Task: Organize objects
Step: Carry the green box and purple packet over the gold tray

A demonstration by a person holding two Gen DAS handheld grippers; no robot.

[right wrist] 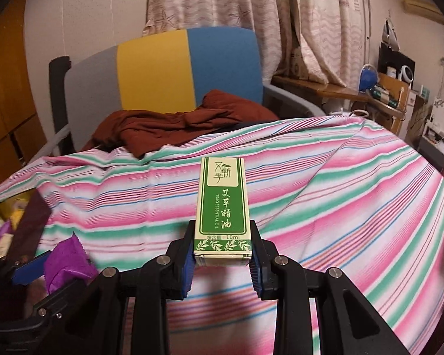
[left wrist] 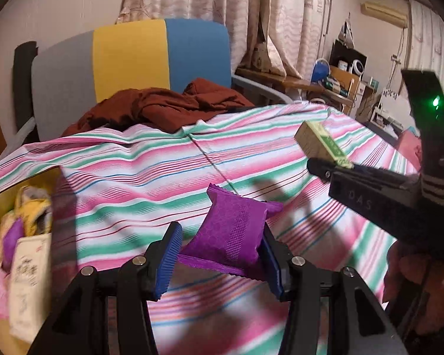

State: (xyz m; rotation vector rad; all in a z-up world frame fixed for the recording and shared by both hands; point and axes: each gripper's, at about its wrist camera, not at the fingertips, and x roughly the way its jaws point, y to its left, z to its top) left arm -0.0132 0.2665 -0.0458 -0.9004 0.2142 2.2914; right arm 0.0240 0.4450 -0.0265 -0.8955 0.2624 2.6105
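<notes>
Yellow bin [left wrist: 3, 195] stuffed with blurry packets, left gripper [left wrist: 222, 254] half-open clamping purple sachet [left wrist: 233, 230], right gripper [right wrist: 222, 261] squeezing green box [right wrist: 222, 204].

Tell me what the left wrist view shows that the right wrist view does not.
Only the left wrist view: the whole purple packet clamped in the left gripper, and the contents of the yellow container at the left edge.

Only the right wrist view: the printed green front of the essential oil box, gripped by the right gripper.

Both: the striped cloth, the brown garment and the chair behind it.
</notes>
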